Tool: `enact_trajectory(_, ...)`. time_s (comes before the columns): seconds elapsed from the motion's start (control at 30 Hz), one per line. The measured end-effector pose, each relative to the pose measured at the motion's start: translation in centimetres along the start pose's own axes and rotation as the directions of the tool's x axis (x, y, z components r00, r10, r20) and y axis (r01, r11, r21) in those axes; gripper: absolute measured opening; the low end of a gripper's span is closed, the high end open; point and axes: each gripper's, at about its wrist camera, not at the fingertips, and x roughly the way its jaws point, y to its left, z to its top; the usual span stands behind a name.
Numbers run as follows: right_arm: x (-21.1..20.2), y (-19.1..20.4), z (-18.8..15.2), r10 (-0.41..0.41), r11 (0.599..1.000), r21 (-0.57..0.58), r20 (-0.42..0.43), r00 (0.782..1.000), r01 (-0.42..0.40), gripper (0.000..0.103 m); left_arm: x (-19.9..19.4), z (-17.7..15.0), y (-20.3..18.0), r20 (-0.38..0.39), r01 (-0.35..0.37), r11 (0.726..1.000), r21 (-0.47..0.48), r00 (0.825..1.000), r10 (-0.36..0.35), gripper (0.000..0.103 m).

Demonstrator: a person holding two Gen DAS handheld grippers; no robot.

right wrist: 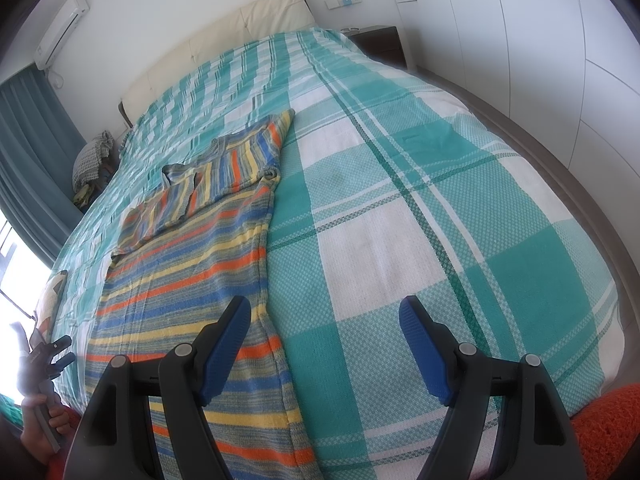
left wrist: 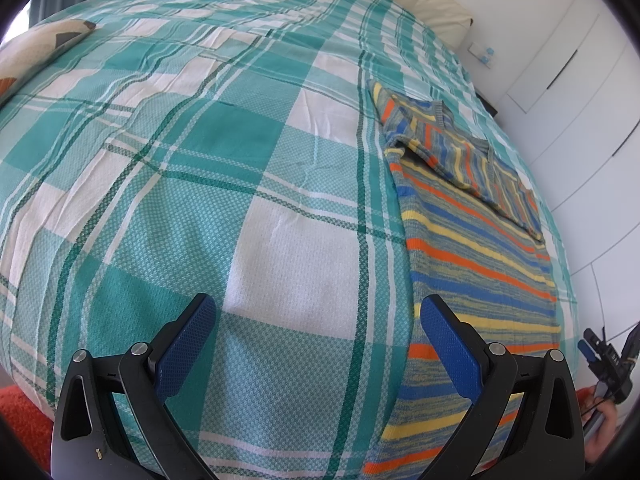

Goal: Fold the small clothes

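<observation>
Striped sweater [left wrist: 476, 248] lying flat on the checked bed cover [left wrist: 248, 184], sleeves folded in, left gripper [left wrist: 316, 316] beside it and right gripper [right wrist: 326, 316] over its hem, both fingers spread, pinching nothing

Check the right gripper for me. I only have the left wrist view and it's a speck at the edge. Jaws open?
Observer: Open. The right gripper has its jaws apart, with nothing between them.
Operator: Is it over the sweater?
Observer: Partly. One of its fingers hangs over the striped sweater near its side edge, and the other hangs over the plaid bedspread.
Operator: Anything on the wall past the headboard?
Observer: A white air conditioner is mounted high up, to the side of the cream headboard.
</observation>
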Motion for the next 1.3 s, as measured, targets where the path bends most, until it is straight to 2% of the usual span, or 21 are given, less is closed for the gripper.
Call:
enact_trajectory(0.53, 0.0, 0.0, 0.0, 0.000, 1.000, -0.001, 0.000, 1.000, 0.000, 0.076, -0.1, -0.1, 0.0, -0.001, -0.001, 1.000, -0.002, 1.000, 0.001, 0.102)
enact_trajectory(0.63, -0.1, -0.4, 0.4, 0.018, 1.000, 0.020, -0.019, 1.000, -0.017, 0.076, -1.0, -0.2, -0.1, -0.044, 0.006, 1.000, -0.013, 0.999, -0.007, 0.101)
enact_trajectory(0.7, -1.0, -1.0, 1.1, 0.029, 0.998, 0.047, -0.009, 1.000, -0.029, 0.076, -2.1, -1.2, -0.3, -0.084, 0.051, 0.998, -0.028, 0.995, -0.053, 0.101)
enact_trajectory(0.77, -1.8, -1.8, 1.9, 0.030, 0.997, 0.070, -0.025, 0.999, -0.028, 0.076, -2.8, -2.7, -0.8, -0.135, 0.086, 0.996, -0.027, 0.987, -0.089, 0.102)
enact_trajectory(0.83, -1.9, -2.5, 2.4, 0.041, 0.995, 0.094, -0.073, 0.997, -0.034, 0.076, -2.4, -4.4, -1.7, -0.196, 0.091, 0.996, -0.006, 0.976, -0.090, 0.102)
enact_trajectory(0.97, -1.3, -3.3, 1.9, 0.064, 0.992, 0.120, -0.199, 0.978, -0.040, 0.076, -0.5, -7.0, -3.8, -0.300, 0.056, 0.995, 0.082, 0.954, -0.029, 0.101)
enact_trajectory(1.03, -1.1, -3.2, 1.2, 0.078, 0.991, 0.125, -0.255, 0.964, -0.047, 0.076, -0.4, -7.4, -4.6, -0.301, 0.040, 0.992, 0.121, 0.954, -0.002, 0.101)
enact_trajectory(1.2, -0.2, -1.8, -1.1, 0.075, 0.996, 0.070, -0.405, 0.911, -0.050, 0.076, -0.2, -8.1, -5.0, -0.325, 0.051, 0.992, 0.118, 0.946, -0.010, 0.101)
enact_trajectory(1.3, -0.2, -1.1, -2.1, 0.053, 0.999, 0.019, -0.436, 0.899, -0.049, 0.076, 0.0, -8.1, -5.0, -0.336, 0.052, 0.991, 0.126, 0.942, -0.006, 0.101)
